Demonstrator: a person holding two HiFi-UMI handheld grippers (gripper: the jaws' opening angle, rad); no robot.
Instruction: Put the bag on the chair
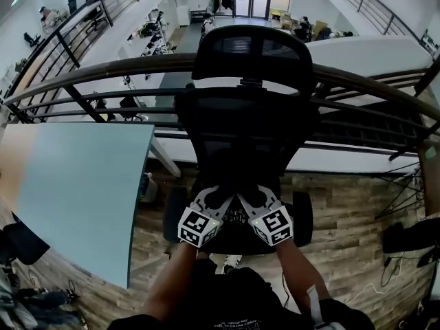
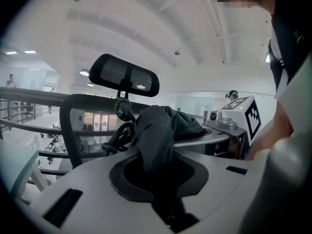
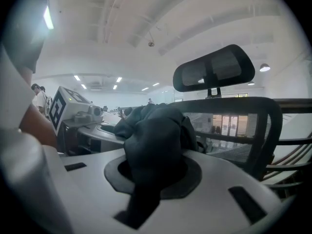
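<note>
A black mesh office chair [image 1: 251, 108] with a headrest stands in front of me, its back against a railing. Just above its seat, my left gripper [image 1: 217, 198] and right gripper [image 1: 256, 197] sit side by side, and both are shut on bunched dark fabric of the bag [image 1: 237, 199]. In the left gripper view the bag [image 2: 158, 130] rises out of the jaws and stretches across to the right gripper [image 2: 229, 123], with a black strap and buckle [image 2: 122, 126] hanging beside it. In the right gripper view the bag [image 3: 156, 135] fills the jaws, and the chair back [image 3: 239, 126] is close behind it.
A pale blue table [image 1: 82, 191] stands at the left, its corner near the chair. A dark metal railing [image 1: 137, 67] runs behind the chair over an open lower floor. Dark items and cables [image 1: 409, 239] lie on the wooden floor at the right.
</note>
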